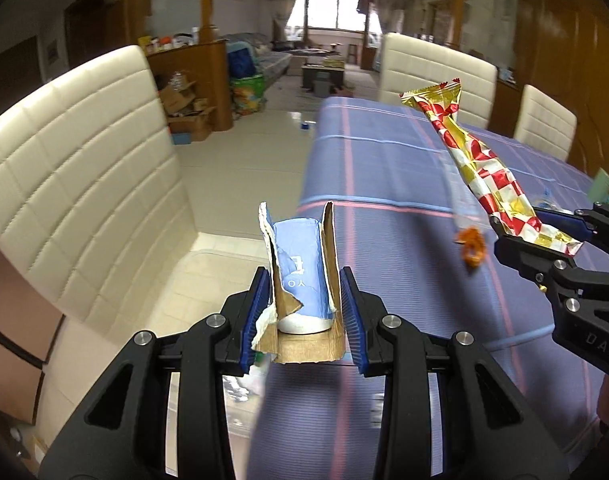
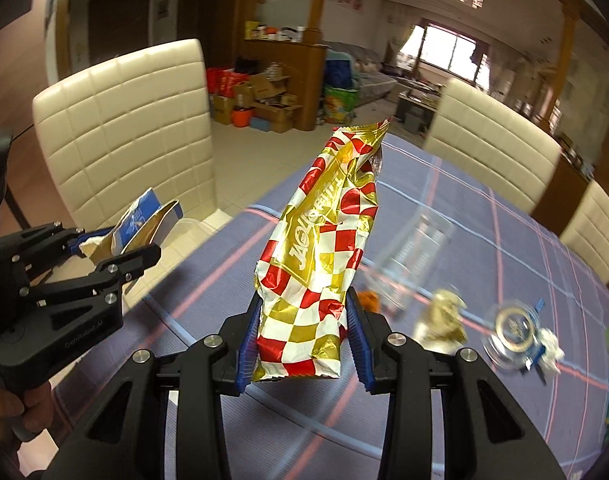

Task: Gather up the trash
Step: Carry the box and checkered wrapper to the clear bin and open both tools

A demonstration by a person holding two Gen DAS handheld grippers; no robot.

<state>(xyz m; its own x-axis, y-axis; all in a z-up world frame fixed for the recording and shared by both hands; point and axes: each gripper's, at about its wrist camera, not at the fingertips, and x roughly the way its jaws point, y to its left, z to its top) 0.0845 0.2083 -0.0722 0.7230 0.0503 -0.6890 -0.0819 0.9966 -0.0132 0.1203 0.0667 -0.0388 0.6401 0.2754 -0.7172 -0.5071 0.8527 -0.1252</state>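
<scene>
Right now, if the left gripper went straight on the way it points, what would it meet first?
Probably nothing nearby: the left gripper, shut on the torn blue carton, points past the table edge toward open floor. Depth is unclear.

Daylight is admitted through an overexposed far window (image 1: 331, 10), edges are bent and darkened by the fisheye, and the tabletop (image 2: 484, 240) litter is motion-blurred.

Table (image 2: 444, 208) covered by blue plaid cloth, orange scrap (image 2: 370, 300), crumpled gold wrapper (image 2: 442, 316), clear lid (image 2: 514, 330), white tissue (image 2: 550, 350) scattered on it
</scene>
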